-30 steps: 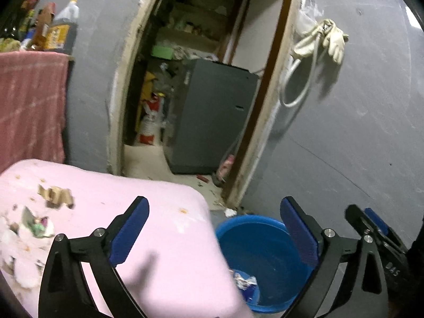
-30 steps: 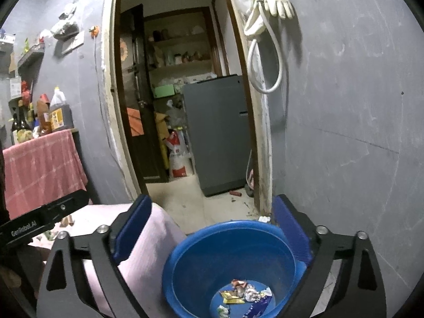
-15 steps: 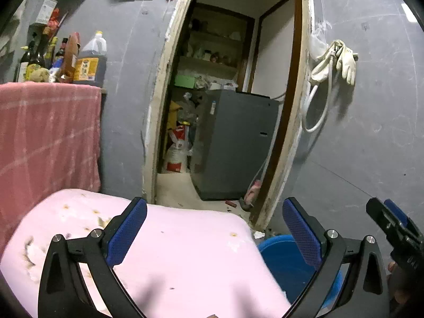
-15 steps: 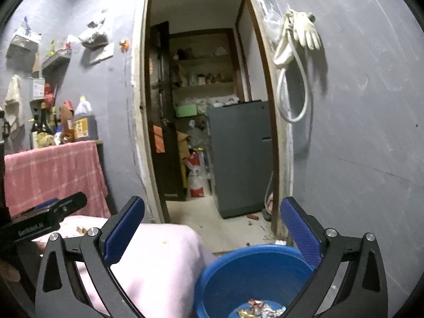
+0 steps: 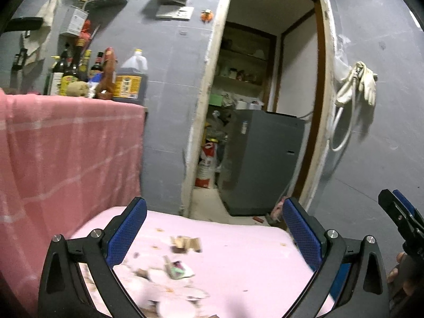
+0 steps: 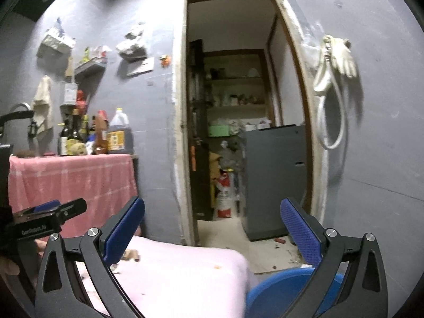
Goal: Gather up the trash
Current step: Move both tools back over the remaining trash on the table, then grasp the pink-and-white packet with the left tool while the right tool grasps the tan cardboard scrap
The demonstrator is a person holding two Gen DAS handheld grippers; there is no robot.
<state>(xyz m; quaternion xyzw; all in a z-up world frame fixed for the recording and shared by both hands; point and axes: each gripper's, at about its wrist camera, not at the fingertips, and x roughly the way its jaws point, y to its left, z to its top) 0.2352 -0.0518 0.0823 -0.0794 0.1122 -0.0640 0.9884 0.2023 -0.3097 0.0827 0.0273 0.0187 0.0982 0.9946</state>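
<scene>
Scraps of trash (image 5: 177,267) lie on a low pink-covered table (image 5: 238,259): a crumpled wrapper, torn brown cardboard (image 5: 185,243) and pale shell-like bits. My left gripper (image 5: 212,230) hangs open above that litter with nothing between its blue pads. A blue basin (image 6: 281,291) stands on the floor at the table's right end, its inside hidden. Above the table's right edge and the basin my right gripper (image 6: 212,230) is open and empty. The left gripper's tip (image 6: 61,209) shows at the left of the right wrist view.
A pink checked cloth (image 5: 66,153) covers a counter holding bottles (image 5: 129,82) at the left. Straight ahead an open doorway (image 6: 233,132) leads to a storeroom with a grey cabinet (image 6: 275,177) and a sack. Gloves and a hose (image 6: 334,74) hang on the grey wall at the right.
Both grippers have tilted up and drawn back to the left. The basin has dropped out of the left wrist view and its contents out of the right wrist view; table litter now sits between the left fingers.
</scene>
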